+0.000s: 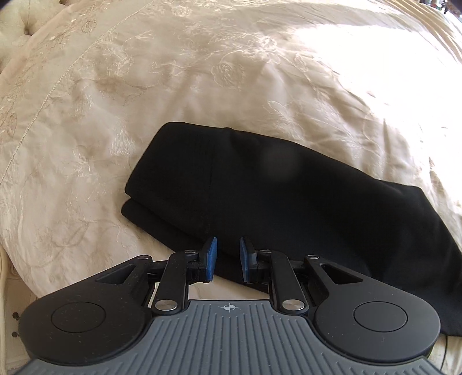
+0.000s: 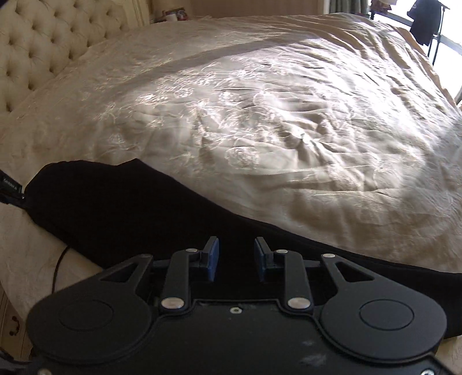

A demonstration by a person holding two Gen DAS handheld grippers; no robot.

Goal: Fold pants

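Note:
Black pants [image 1: 288,187] lie folded in layers on a cream embroidered bedspread [image 1: 144,86]. In the left wrist view their stacked left ends sit ahead and the cloth runs off to the right. My left gripper [image 1: 228,258] is open and empty, its blue pads [image 1: 211,259] just above the pants' near edge. In the right wrist view the pants [image 2: 121,207] stretch as a dark band from left to right under my right gripper [image 2: 236,258], which is open and empty over the cloth.
A tufted cream headboard [image 2: 43,49] stands at the far left. The bedspread [image 2: 274,129] spreads wide behind the pants. A dark garment hangs on a rack by the window [image 2: 426,21] at the far right. A thin cable [image 2: 59,268] lies near the bed's left edge.

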